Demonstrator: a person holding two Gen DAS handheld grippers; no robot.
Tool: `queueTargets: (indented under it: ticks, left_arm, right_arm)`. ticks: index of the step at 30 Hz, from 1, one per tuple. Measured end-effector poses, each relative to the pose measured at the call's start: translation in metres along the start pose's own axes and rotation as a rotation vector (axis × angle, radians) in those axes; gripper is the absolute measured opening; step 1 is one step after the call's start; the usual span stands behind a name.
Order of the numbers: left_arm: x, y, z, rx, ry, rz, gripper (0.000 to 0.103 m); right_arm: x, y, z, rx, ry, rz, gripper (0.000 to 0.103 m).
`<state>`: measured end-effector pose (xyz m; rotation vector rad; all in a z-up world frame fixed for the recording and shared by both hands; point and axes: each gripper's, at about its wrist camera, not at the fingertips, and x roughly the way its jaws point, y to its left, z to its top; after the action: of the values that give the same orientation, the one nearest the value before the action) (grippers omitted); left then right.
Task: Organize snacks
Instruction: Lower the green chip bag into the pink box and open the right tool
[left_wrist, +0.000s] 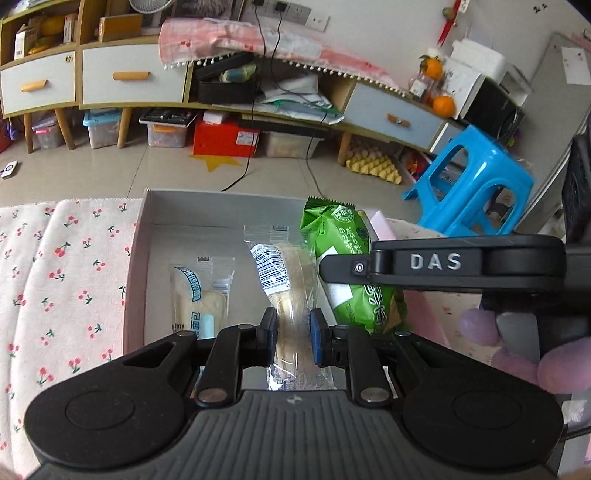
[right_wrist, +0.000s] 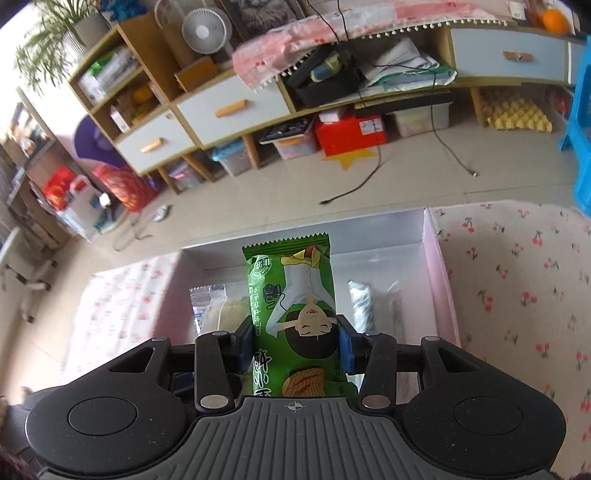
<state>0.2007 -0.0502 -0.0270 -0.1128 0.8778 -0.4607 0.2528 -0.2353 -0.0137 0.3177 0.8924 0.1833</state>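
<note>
While both of my grippers hang over the open box (left_wrist: 147, 206), each one has a snack pinched between its pads. My left gripper (left_wrist: 293, 341) is closed tight on a clear-wrapped wafer pack (left_wrist: 291, 273), its blue pads pressing the wrapper from both sides; the pack juts forward over the inside of the box with its barcode end away from me. My right gripper (right_wrist: 295, 345) is clamped on a green snack packet (right_wrist: 295, 295), which sticks out ahead of the fingers above the box, its zigzag edge pointing away. From the left wrist camera I can see that same green packet just to the right of the wafer pack, with the right gripper's black arm crossing in front of it. Lying flat on the floor of the box, to the left, is a small pale snack pack (left_wrist: 201, 295) with a blue label. The box sits on a cloth with a cherry print (left_wrist: 66, 266).
</note>
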Motion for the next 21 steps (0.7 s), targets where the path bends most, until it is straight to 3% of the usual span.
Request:
queueTargets:
  ticks: [16, 21]
  left_arm:
    - [0.013, 0.016, -0.003, -0.034, 0.01, 0.032, 0.018]
    - [0.014, 0.013, -0.003, -0.003, 0.021, 0.038, 0.027]
  right_arm:
    - [0.029, -0.009, 0.0, -0.026, -0.002, -0.013, 0.045]
    - [0.025, -0.011, 0.0, -0.011, -0.016, 0.018, 0.052]
